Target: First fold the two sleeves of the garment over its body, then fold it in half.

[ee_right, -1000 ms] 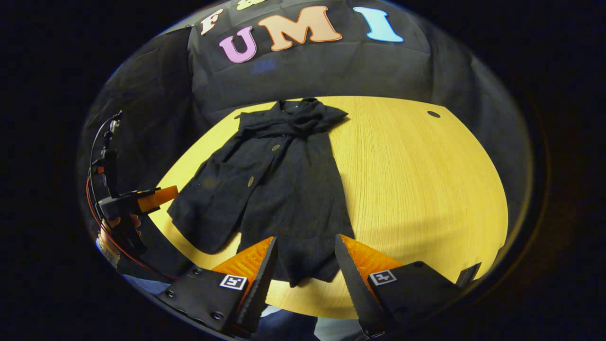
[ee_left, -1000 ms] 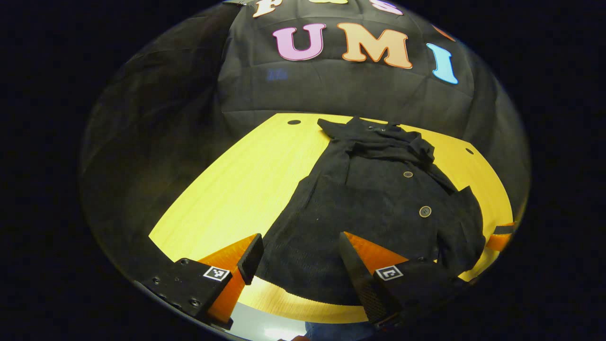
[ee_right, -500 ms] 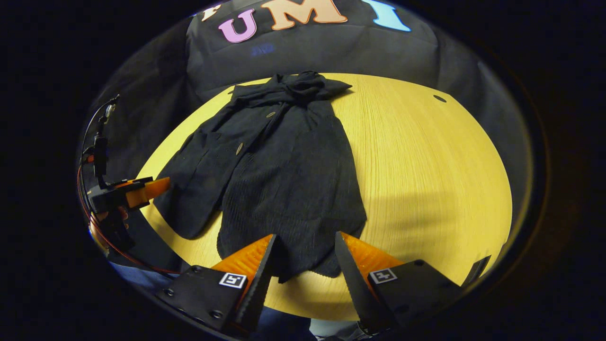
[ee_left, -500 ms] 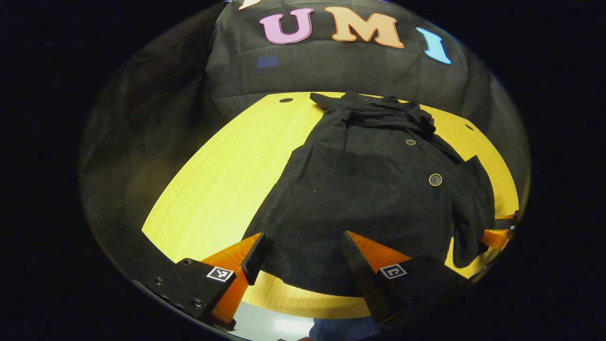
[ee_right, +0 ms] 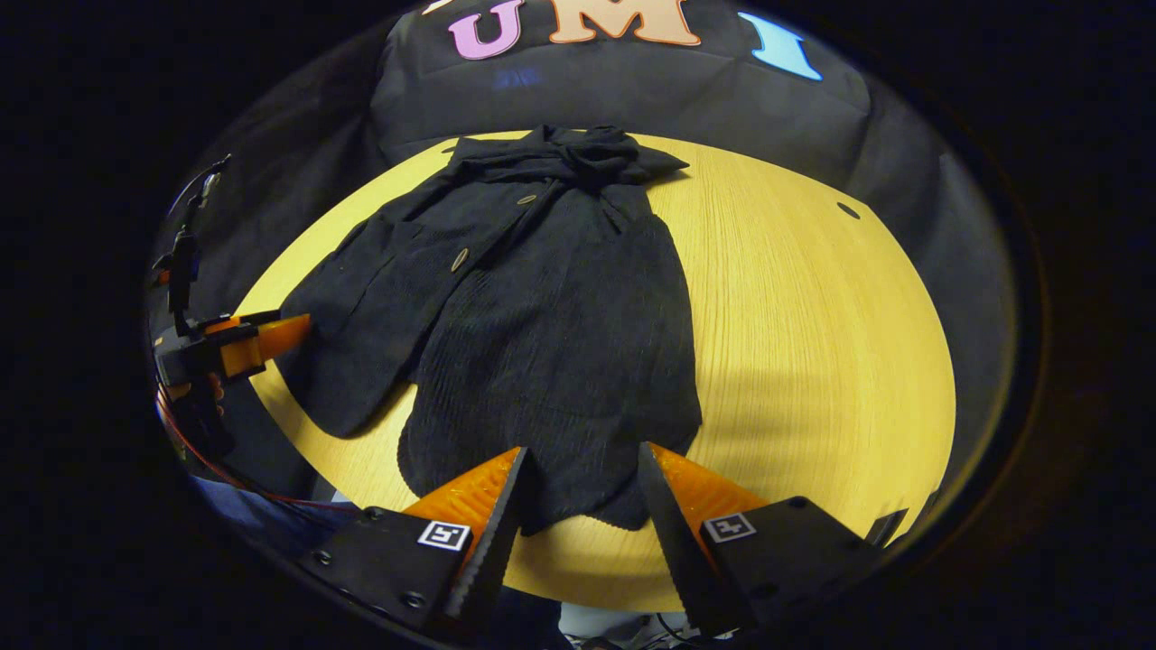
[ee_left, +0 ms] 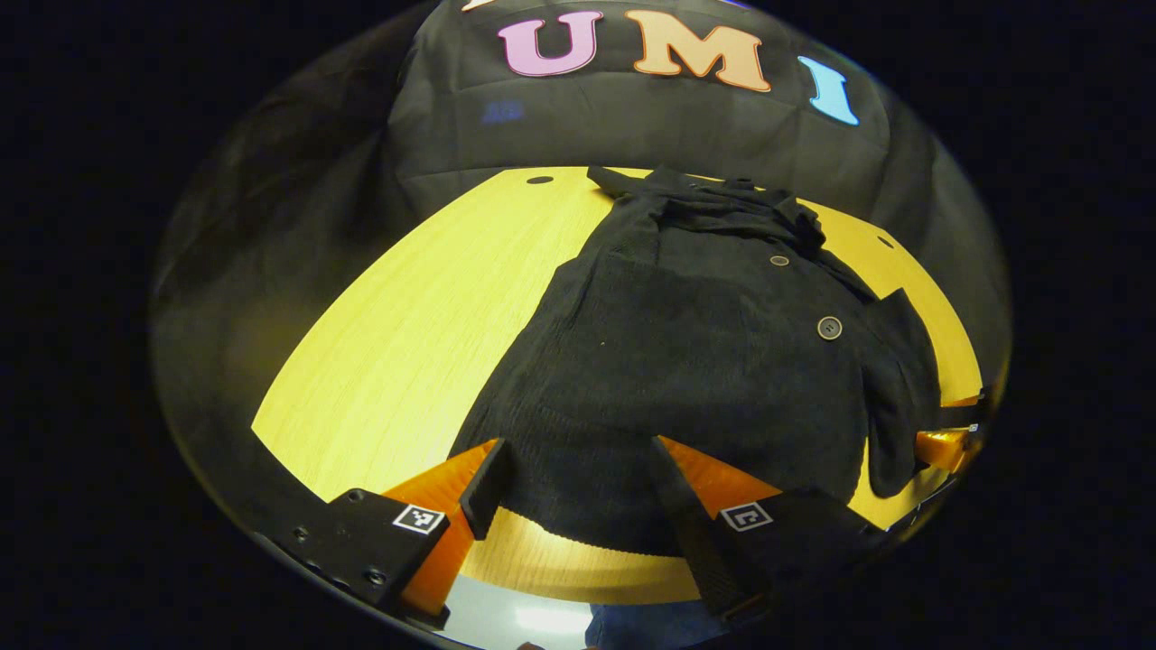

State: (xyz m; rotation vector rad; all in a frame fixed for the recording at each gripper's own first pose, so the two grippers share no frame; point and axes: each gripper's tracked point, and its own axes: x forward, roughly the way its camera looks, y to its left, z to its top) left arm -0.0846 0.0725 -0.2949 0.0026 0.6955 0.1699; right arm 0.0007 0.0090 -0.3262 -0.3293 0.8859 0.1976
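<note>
Garment [ee_right: 542,316] flat on table [ee_right: 813,361] — both grippers' jaws apart.

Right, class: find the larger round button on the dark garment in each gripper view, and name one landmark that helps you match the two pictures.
Left gripper view: the larger button sits right of centre on the garment, below a smaller button.
Right gripper view: the same button sits left of centre, on the garment's left part.
Shared landmark: the bunched collar at the garment's far end, near the booth wall.
</note>
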